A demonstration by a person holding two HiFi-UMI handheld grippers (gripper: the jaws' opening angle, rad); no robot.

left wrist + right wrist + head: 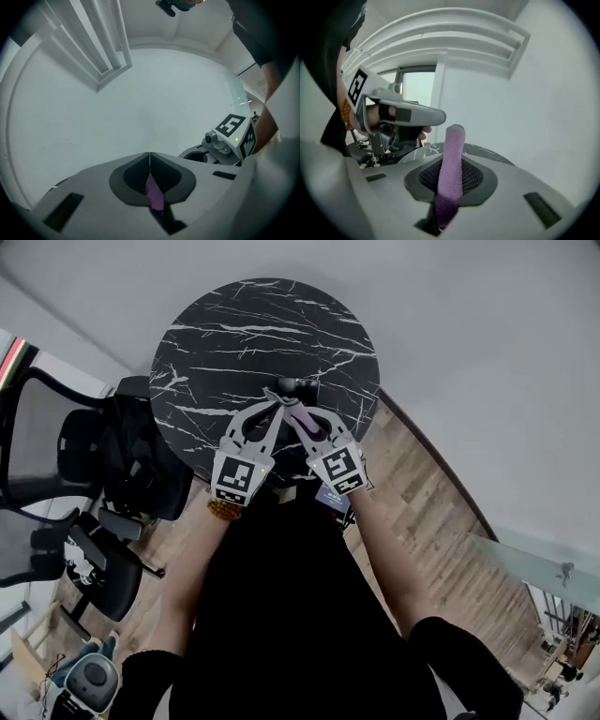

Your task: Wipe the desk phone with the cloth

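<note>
Marble table [281,324]; cloth [452,140] between right gripper's [292,416] jaws.

Round black white-veined marble table [234,334]

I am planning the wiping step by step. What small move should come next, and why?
Probably tip both grippers down toward the table. The left gripper and right gripper each have their tongs shut on the purple cloth, yet both look up at the wall, not at the tabletop.
</note>
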